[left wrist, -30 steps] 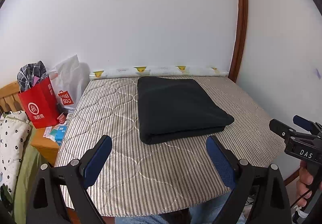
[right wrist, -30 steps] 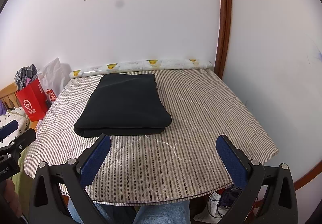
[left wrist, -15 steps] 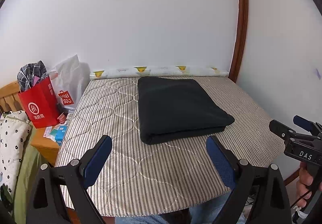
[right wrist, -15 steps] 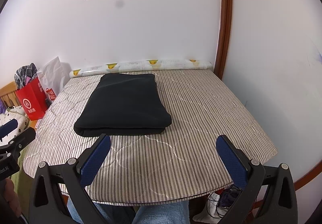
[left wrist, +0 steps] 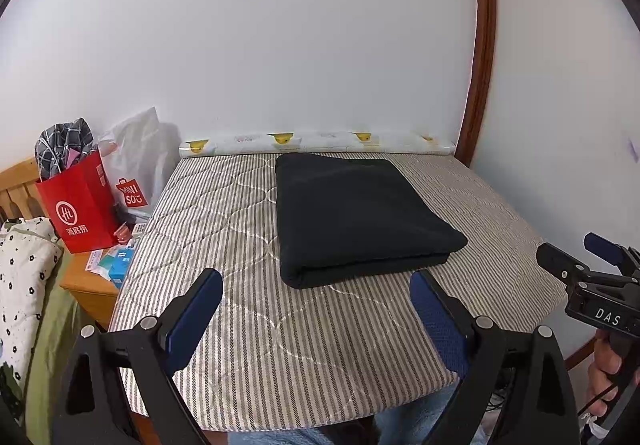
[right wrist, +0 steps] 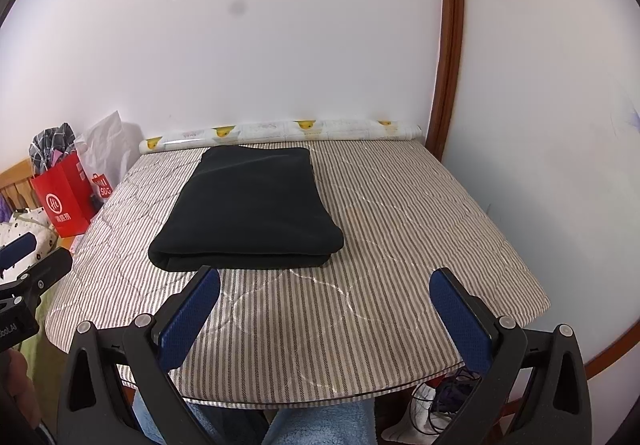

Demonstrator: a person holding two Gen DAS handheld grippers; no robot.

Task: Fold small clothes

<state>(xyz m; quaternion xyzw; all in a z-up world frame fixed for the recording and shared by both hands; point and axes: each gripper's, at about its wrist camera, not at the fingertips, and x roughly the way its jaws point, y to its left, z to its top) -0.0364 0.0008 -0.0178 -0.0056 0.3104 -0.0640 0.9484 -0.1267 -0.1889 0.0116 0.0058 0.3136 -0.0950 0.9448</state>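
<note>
Almost no change across the second. In the right wrist view the red bag (right wrist: 64, 201) sits a touch further left of the jaws than before, and the left gripper (right wrist: 24, 257) at the frame edge sits slightly lower. Left wrist view matches.

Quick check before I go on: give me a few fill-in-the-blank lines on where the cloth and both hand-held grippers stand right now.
1. The black folded cloth lies on the ____ table cover.
2. Both the left hand-held gripper and the right hand-held gripper have jaws that stand ____.
3. Neither one holds ____.
4. The bag left of the table is ____ in colour.

Missing words: striped; open; anything; red
</note>
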